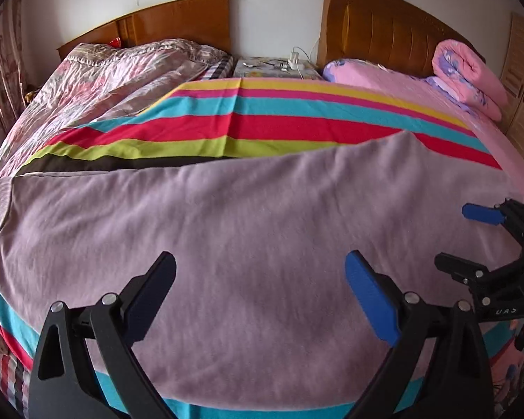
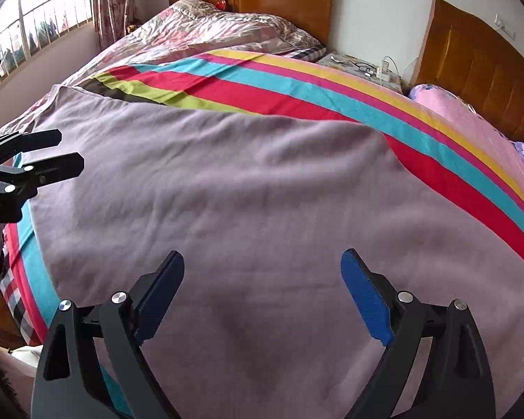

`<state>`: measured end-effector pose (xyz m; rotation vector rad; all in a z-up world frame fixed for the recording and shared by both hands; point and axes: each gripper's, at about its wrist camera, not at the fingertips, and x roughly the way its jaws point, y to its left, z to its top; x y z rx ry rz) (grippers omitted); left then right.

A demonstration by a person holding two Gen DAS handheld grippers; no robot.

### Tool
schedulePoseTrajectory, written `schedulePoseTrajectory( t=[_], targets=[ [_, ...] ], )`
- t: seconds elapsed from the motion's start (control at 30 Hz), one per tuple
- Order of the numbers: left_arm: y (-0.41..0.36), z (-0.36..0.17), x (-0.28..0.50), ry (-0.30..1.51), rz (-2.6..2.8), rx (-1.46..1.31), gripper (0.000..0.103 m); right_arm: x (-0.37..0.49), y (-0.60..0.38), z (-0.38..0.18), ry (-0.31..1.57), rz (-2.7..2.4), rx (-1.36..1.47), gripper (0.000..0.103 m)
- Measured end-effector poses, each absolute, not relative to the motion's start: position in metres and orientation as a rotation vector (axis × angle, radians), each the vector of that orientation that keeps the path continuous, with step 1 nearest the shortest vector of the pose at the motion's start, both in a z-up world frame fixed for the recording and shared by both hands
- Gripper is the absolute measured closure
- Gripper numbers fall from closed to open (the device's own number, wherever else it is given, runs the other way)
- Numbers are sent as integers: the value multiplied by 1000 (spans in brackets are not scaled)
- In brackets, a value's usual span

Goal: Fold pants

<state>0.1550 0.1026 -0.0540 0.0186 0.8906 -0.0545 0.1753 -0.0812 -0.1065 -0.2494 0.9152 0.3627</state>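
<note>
both wrist views angled down, sharing pants (image 1: 248, 230)

pants (image 1: 227, 230) on striped sheet (image 1: 262, 122) | headboards (image 1: 178, 17) behind | nightstand (image 1: 272, 68) between beds

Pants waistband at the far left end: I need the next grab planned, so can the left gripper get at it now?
Probably yes. The left gripper is open and empty above the pants, and nothing lies between it and the ribbed waistband; it only needs moving left.
</note>
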Motion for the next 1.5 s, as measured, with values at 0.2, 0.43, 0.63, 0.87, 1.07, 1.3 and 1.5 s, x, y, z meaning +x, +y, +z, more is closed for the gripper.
schedulePoseTrajectory(
  t=[0.2, 0.43, 0.63, 0.87, 1.07, 1.3, 1.5],
  targets=[
    [83, -89, 165, 967, -34, 94, 5, 153, -130, -113, 924, 297, -242, 14],
    [89, -89, 167, 966, -28, 79, 3, 123, -208, -110, 935, 186, -130, 14],
    [148, -57, 133, 842, -41, -159, 4, 115, -227, -92, 871, 83, -45, 14],
    [363, -77, 38, 565, 179, -971, 20, 146, -142, -65, 759, 309, -79, 14],
    [450, -98, 37, 484, 263, -1102, 38, 153, -38, -63, 752, 533, -200, 14],
    [482, -106, 62, 455, 212, -1142, 59, 140, 12, -64, 748, 629, -297, 13],
    [488, -110, 68, 461, 219, -1119, 85, 153, 8, -85, 822, 600, -281, 13]
  ],
)
